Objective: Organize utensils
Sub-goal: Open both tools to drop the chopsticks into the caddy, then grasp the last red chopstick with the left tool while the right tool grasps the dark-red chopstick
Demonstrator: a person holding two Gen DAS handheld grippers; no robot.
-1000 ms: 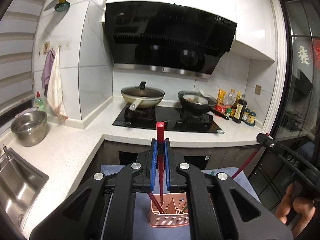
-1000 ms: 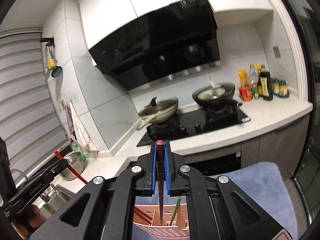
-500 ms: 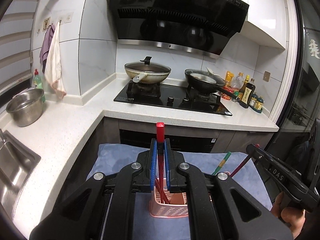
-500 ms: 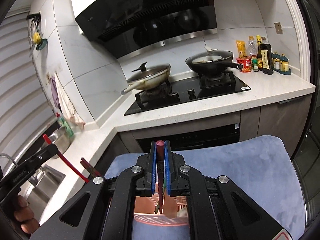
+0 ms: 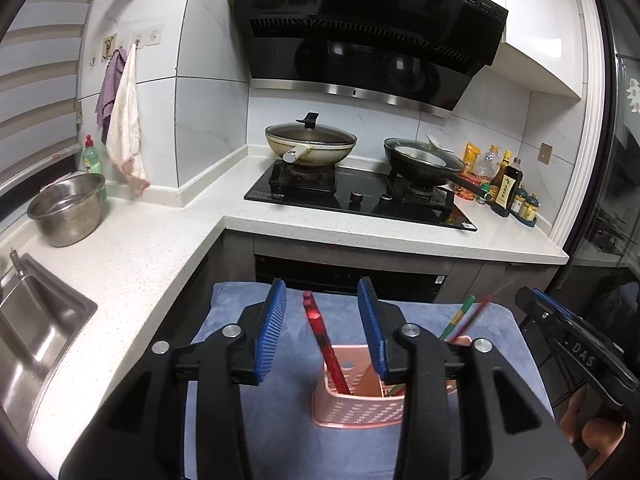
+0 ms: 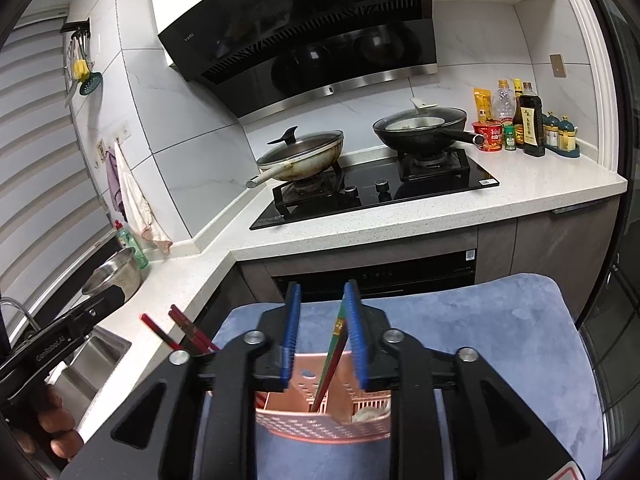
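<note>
The left tongs [image 5: 322, 332] stand wide apart, released, with a red chopstick [image 5: 325, 347] leaning free between them in the pink holder [image 5: 352, 410]. The right tongs [image 6: 323, 332] are also spread; a green-and-red chopstick [image 6: 333, 354] rests against the right pad [image 6: 356, 336], its foot in the holder. The holder sits on a blue mat [image 5: 280, 432]. Beyond lie the white surface [image 5: 132, 248], stove [image 5: 360, 200] and two pans.

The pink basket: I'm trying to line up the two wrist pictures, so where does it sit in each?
Left wrist: the pink basket is low and just right of centre, on the blue mat, behind the open jaws.
Right wrist: the basket is bottom centre, between the open jaws.
Shared landmark: the lidded pale wok on the hob.
</note>
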